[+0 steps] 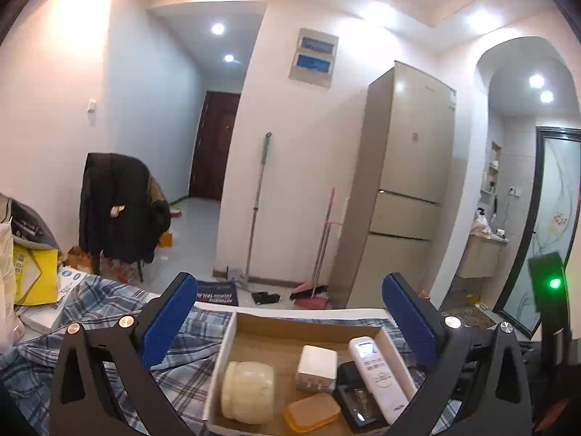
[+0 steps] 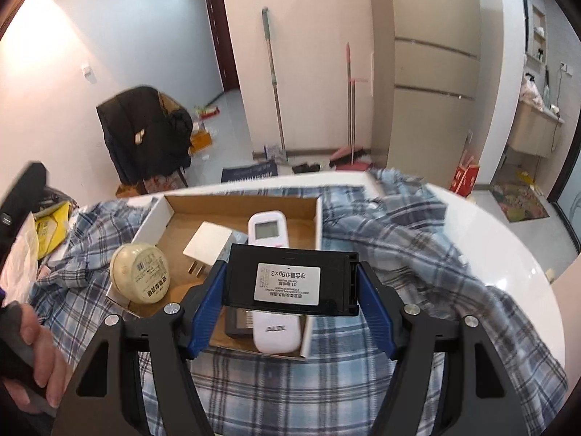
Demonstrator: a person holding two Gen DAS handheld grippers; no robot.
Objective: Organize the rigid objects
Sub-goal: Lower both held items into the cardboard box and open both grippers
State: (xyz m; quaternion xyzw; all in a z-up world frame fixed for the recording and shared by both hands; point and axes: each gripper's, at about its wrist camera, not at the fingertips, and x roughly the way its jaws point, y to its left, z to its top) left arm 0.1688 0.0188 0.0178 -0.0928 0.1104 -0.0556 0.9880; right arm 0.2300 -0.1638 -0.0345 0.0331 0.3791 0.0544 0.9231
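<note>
An open cardboard box [image 1: 308, 321] lies on a blue plaid cloth [image 1: 181, 374]. In it are a cream jar [image 1: 248, 392], a white plug adapter [image 1: 316, 365], an orange case [image 1: 312, 416], a white remote [image 1: 377, 378] and a dark item [image 1: 350, 396]. My left gripper [image 1: 288, 301] is wide open above the box's near side, with nothing between its blue pads. My right gripper [image 2: 289, 267] is shut on a flat black case [image 2: 290, 285] with a white label. It holds the case above the box [image 2: 239, 207], over the remote [image 2: 270, 230]. The jar [image 2: 139, 272] and adapter [image 2: 208, 247] lie to the left.
The cloth [image 2: 381, 254] covers a round white table [image 2: 508, 239]. A person's hand [image 2: 40, 356] shows at the lower left. A yellow bag [image 1: 34, 276] and papers sit at the table's left. Beyond stand a chair with a black jacket [image 1: 116, 210], a mop [image 1: 258, 203], a broom [image 1: 319, 254] and a fridge [image 1: 403, 181].
</note>
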